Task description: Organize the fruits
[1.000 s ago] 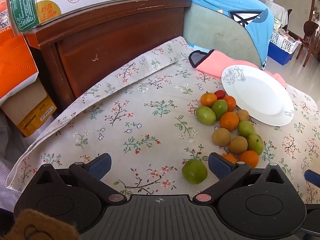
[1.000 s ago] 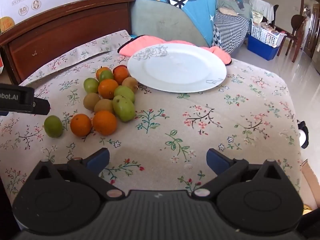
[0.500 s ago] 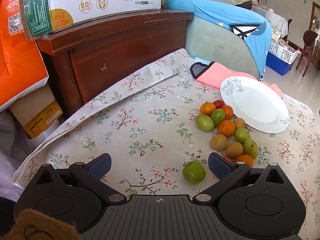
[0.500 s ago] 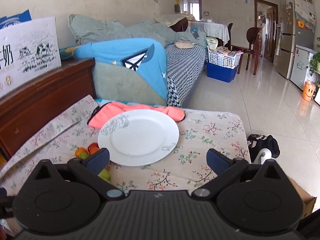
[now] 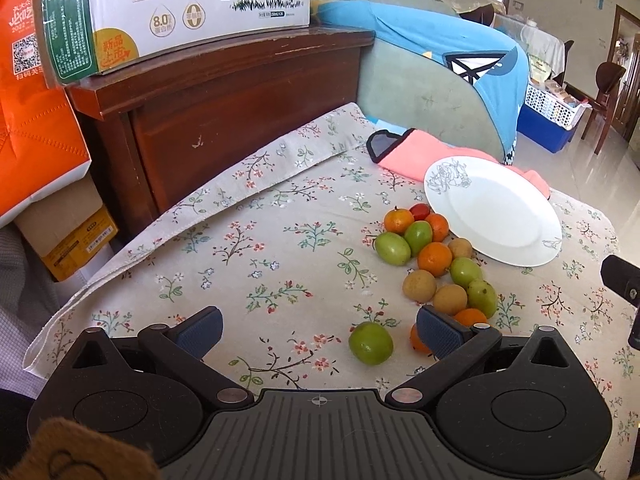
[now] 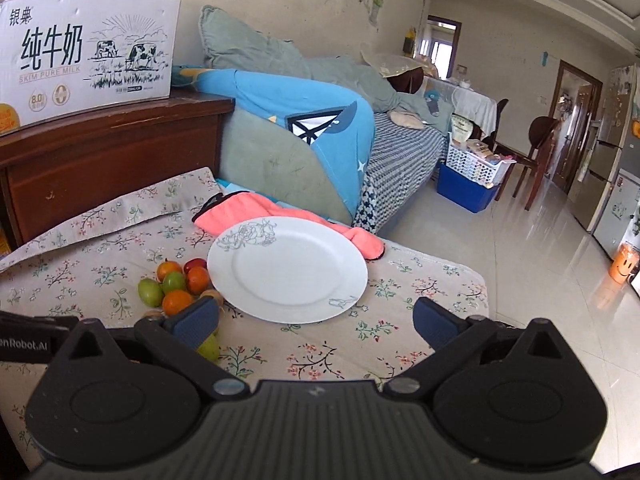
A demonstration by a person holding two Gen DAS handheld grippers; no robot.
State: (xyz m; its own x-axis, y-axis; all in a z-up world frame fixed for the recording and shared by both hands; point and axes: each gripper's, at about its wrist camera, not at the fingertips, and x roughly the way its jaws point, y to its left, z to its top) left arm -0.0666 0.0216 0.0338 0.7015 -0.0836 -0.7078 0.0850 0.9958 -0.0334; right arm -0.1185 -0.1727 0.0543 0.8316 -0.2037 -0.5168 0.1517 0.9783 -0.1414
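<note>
1. The left gripper point(image 5: 318, 330) is held above the near part of the floral tablecloth point(image 5: 256, 240); its blue-padded fingers point(image 5: 200, 330) are spread wide apart, nothing between them.
2. The right gripper point(image 6: 316, 320) is likewise seen wide apart and empty, above the near edge of the table, in front of the white plate point(image 6: 288, 272).
3. The white plate is noted bare, toward the far right corner of the table, its far rim over a pink cloth point(image 6: 280, 212).
4. A cluster of fruits point(image 5: 434, 258) (green, orange, brown, one red) is recorded touching one another, just beside the plate's left rim.
5. One green fruit point(image 5: 371, 343) lies apart from the cluster, near the front edge, just inside the left gripper's right finger.
6. A milk carton point(image 5: 192, 4) is seen on the wooden headboard point(image 5: 240, 112) beyond the table's far edge.
</note>
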